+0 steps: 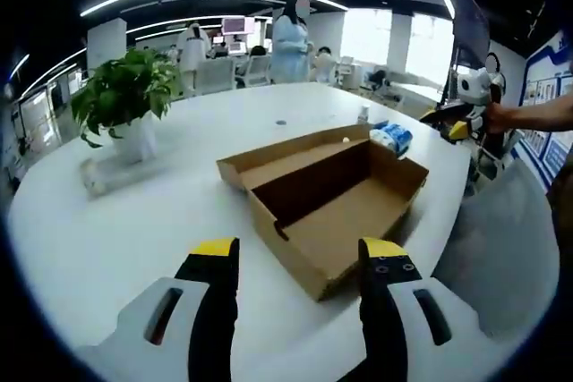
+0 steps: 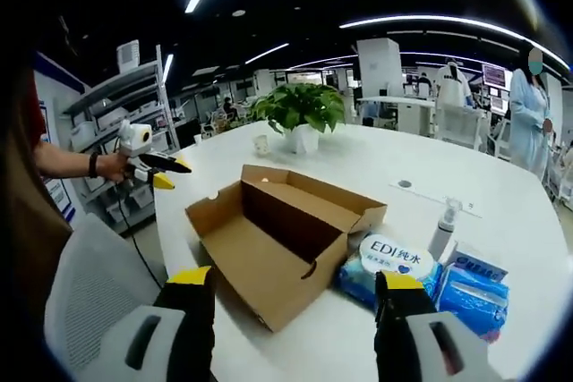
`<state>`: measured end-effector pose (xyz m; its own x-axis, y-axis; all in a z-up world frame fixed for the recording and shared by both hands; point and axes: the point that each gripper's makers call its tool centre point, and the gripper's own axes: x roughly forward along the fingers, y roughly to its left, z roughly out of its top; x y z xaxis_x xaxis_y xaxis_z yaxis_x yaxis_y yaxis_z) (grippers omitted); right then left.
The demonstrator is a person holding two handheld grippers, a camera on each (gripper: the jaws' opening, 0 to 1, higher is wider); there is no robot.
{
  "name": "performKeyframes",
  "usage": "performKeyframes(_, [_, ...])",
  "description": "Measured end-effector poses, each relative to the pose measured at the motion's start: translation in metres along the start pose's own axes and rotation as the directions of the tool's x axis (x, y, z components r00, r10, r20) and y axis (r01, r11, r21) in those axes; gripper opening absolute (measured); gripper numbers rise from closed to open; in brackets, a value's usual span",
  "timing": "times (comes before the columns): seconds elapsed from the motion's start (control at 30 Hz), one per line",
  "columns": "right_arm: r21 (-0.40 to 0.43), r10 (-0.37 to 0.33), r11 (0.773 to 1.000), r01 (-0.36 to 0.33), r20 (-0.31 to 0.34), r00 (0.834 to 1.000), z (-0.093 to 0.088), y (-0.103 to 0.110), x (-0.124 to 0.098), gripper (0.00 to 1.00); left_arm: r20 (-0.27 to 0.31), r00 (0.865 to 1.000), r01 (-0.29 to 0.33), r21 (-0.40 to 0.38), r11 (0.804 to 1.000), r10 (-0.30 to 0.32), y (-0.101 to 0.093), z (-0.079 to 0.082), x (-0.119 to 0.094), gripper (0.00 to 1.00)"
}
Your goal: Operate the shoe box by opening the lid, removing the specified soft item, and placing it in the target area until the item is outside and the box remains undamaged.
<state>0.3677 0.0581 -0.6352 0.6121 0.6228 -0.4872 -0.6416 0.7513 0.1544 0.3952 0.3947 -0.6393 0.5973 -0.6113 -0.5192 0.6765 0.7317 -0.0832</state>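
A brown cardboard shoe box [image 1: 349, 212] lies open on the white table [image 1: 134, 230], its lid [image 1: 286, 154] folded flat behind it. I see nothing inside. A soft blue-and-white wipes pack [image 1: 391, 137] rests against the box's far right corner. My left gripper [image 1: 299, 252] hovers open just short of the box's near corner. From the other side, my right gripper [image 2: 294, 279] is open above the box [image 2: 269, 261], with the round wipes pack [image 2: 387, 261] and blue tissue packs [image 2: 474, 288] beside it. A hand holds the other gripper [image 1: 470, 91] [image 2: 148, 165] off the table's edge.
A potted plant [image 1: 125, 96] [image 2: 300, 109] stands on the table beyond the box. A small spray bottle [image 2: 441, 228] sits behind the packs. A grey chair [image 1: 501, 239] [image 2: 85, 292] is at the table's edge. People stand by desks at the back.
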Motion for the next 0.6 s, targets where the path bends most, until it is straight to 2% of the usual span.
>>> performKeyframes(0.6, [0.025,0.003,1.0,-0.003,0.0,1.0,-0.012,0.004,-0.002,0.72,-0.01,1.0,0.009,-0.024,1.0,-0.01,-0.008,-0.005,0.008,0.53])
